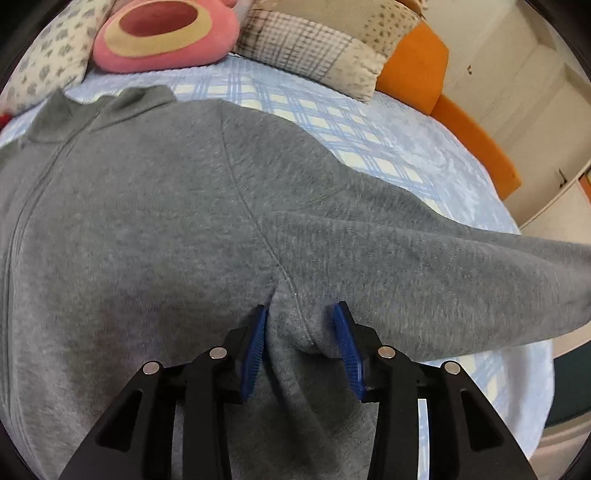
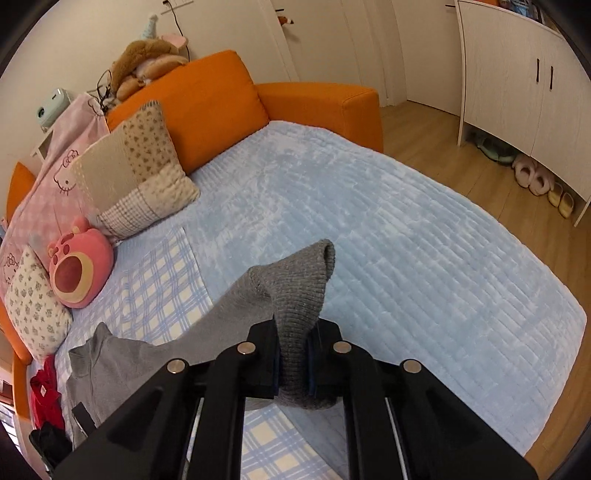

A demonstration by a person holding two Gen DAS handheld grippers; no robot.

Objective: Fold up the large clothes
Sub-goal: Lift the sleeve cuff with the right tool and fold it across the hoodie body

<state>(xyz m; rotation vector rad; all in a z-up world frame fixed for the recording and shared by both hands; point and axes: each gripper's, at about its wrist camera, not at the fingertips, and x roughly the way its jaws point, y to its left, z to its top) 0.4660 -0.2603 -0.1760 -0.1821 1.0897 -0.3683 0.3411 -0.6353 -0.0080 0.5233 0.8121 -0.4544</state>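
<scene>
A large grey zip-up sweatshirt [image 1: 147, 206] lies spread on the light blue bed cover [image 1: 406, 140], collar toward the pillows. My left gripper [image 1: 301, 325] sits at the armpit seam, its blue pads [image 1: 255, 354] apart with a bunched fold of grey fabric between them; I cannot tell if they pinch it. The right sleeve [image 1: 461, 266] stretches off to the right. My right gripper [image 2: 293, 354] is shut on the sleeve's ribbed cuff [image 2: 299, 295] and holds it lifted above the bed cover [image 2: 406, 258]. The sweatshirt body [image 2: 107, 365] shows at lower left.
A pink plush [image 1: 162, 33] and patchwork pillows [image 1: 317, 40] lie at the head of the bed against the orange sofa frame [image 2: 207, 103]. Red and dark clothes [image 2: 44, 398] are piled at the left edge. White cabinets [image 2: 524, 85] and slippers [image 2: 535, 181] stand on the wood floor at right.
</scene>
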